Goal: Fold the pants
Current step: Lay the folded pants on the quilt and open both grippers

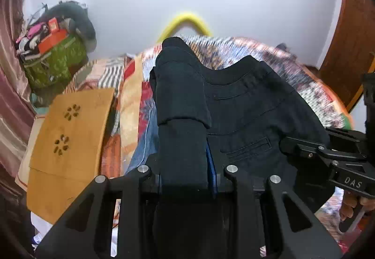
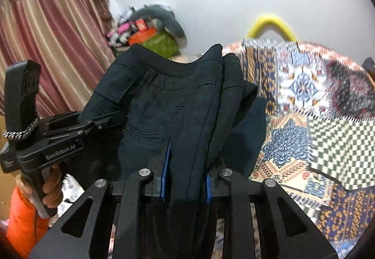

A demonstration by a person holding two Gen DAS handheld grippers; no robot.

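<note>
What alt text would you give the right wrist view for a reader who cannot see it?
The right gripper is shut on a bunched fold of dark navy pants, held up above a patchwork bedspread. At left, the left gripper clamps the pants' other edge. Pink curtains and a white wall lie behind.

"DAS" on right tool (image 1: 284, 145), "GenRobot.AI" on left tool (image 2: 117, 118)

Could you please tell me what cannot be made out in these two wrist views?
- Left wrist: the dark navy cotton pants cover the left gripper's jaws.
- Right wrist: the pants' legs run off the bottom edge.
- Both: the patterned patchwork bedspread is motion-blurred; the bed beneath the pants is hidden.
</note>
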